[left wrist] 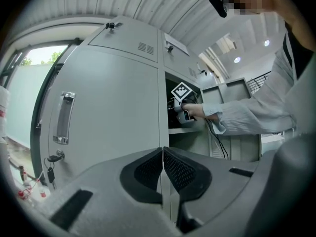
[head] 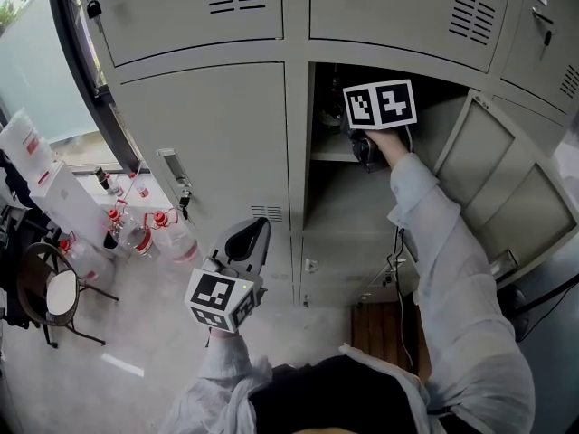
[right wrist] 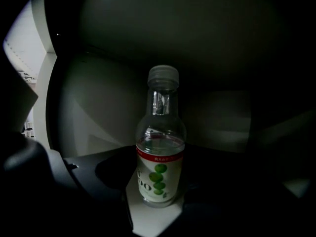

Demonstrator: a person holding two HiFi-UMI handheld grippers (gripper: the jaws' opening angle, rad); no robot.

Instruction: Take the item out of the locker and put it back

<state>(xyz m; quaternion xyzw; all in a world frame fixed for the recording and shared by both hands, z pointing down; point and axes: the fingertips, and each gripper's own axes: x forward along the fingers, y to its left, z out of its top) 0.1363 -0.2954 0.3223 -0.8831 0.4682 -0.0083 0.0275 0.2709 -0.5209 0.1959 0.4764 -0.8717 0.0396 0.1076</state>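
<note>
Room: a bank of grey sheet-metal lockers (head: 208,143) with louvred vents, over a pale speckled floor (head: 136,333). One door (head: 507,188) is swung open on a dark compartment with a smooth pale shelf (right wrist: 148,223). Your right gripper (right wrist: 159,179) reaches inside, jaws clasping a clear plastic bottle (right wrist: 159,147): upright over the shelf, ribbed cap, white label with green fruit. Your left gripper (left wrist: 163,169) hangs outside, mesh-textured pads pressed together on nothing.

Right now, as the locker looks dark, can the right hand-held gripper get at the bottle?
Likely yes: the locker door is open and the bottle stands upright between the jaws of the right hand-held gripper, nothing before it. Grip unclear.
</note>
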